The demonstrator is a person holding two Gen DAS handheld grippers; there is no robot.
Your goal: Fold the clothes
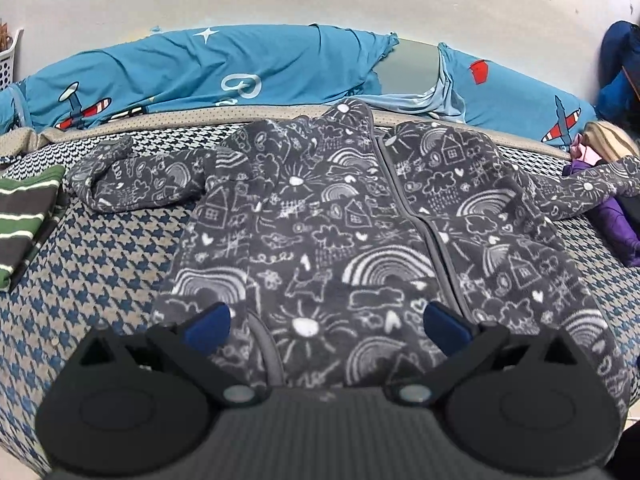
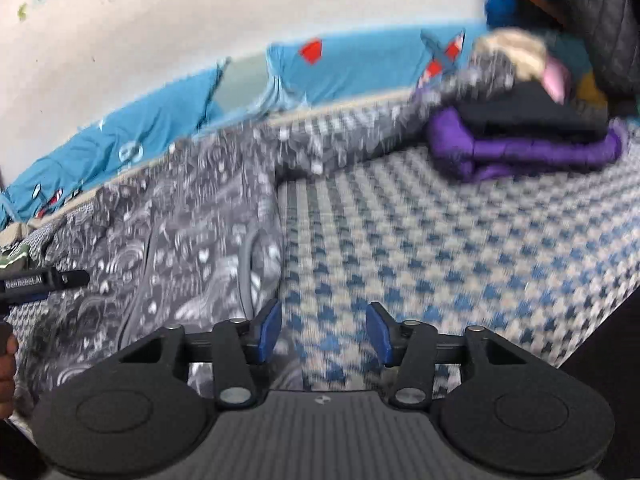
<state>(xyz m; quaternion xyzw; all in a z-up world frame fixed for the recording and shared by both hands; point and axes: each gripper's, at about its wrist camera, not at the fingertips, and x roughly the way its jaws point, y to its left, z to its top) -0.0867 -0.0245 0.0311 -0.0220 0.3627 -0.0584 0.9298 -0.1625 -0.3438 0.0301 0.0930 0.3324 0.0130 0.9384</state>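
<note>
My left gripper (image 1: 326, 322) sits right over the hem of the grey doodle-print fleece jacket (image 1: 360, 216), fingers spread wide with nothing between them. The right gripper (image 2: 323, 330) is also gaping and empty, over bare houndstooth bedspread (image 2: 460, 240) just beside the jacket's edge; that view's pretty blurry though. The jacket lies flat, zipper up, both sleeves flung outward, one reaching toward the purple folded pile (image 2: 520, 148). A striped garment (image 1: 28, 216) sits off to the left. My take: for a neat fold, pinch a corner or cuff through both layers, keep the fabric taut, and bring the sleeves across square so the fleece doesn't bunch.
</note>
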